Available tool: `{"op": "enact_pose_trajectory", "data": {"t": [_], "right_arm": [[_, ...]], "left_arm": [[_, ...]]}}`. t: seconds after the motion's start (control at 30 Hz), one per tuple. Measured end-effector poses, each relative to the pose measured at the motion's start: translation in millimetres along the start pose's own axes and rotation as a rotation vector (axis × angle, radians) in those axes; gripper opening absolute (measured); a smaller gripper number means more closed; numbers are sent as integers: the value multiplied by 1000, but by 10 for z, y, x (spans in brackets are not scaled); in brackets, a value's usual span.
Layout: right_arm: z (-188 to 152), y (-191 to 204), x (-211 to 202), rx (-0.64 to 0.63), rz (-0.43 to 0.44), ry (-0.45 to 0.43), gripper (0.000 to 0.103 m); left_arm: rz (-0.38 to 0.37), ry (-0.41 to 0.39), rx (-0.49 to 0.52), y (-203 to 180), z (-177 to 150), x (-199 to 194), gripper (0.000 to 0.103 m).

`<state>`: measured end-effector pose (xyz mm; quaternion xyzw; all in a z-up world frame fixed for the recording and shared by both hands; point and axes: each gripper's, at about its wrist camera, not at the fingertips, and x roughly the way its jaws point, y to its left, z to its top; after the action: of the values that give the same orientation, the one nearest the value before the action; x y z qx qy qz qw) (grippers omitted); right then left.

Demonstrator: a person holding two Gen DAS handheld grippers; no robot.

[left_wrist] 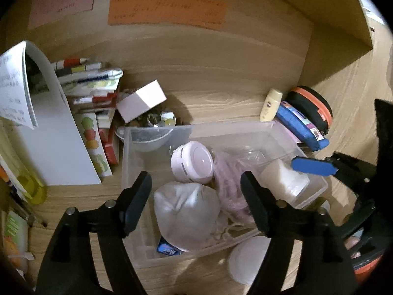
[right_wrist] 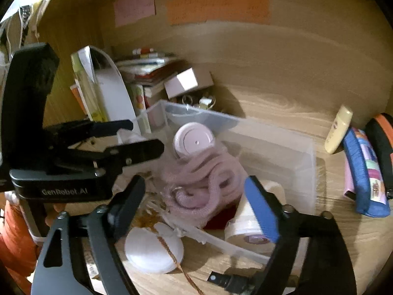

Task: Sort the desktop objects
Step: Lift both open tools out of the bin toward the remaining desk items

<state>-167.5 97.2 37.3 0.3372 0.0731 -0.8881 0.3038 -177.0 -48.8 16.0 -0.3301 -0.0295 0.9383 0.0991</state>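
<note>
Left wrist view shows me a clear plastic bin (left_wrist: 157, 132) on the wood-grain desk (left_wrist: 221, 93), holding a round pink lidded jar (left_wrist: 192, 163), coiled pink cord (right_wrist: 208, 179), a crinkly tied bag (left_wrist: 186, 215) and a white roll (right_wrist: 248, 223). My left claw (left_wrist: 196, 189) and right claw (right_wrist: 194, 194) both hang released above it.

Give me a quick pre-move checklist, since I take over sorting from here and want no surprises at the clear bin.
1. Left gripper open, nothing held: ok.
2. Right gripper open, nothing held: ok.
3. Clear bin flat on the desk: ok.
4. Room left in the bin: not ok; the pink round case, pink cord bundle and white bag crowd it.
5. White round pad lies outside the bin: ok to reach.
6. Grippers apart from each other: cannot tell; they look close.
</note>
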Motion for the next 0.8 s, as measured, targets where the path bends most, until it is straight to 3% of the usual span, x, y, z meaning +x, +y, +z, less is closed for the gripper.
{"op": "enact_pose_trajectory", "data": {"t": [0.1, 0.23, 0.47, 0.8], "right_arm": [[-3, 6, -142, 0, -27, -18, 85], [-45, -8, -353, 3, -72, -48, 90], [-170, -76, -665, 17, -154, -114, 100], [-499, -347, -910, 77, -255, -90, 100]], "left_arm": [[2, -15, 5, -10, 24, -74, 79], [20, -43, 6, -22, 34, -231, 99], [125, -75, 91, -110, -117, -474, 100], [197, -22, 44, 196, -484, -687, 100]]}}
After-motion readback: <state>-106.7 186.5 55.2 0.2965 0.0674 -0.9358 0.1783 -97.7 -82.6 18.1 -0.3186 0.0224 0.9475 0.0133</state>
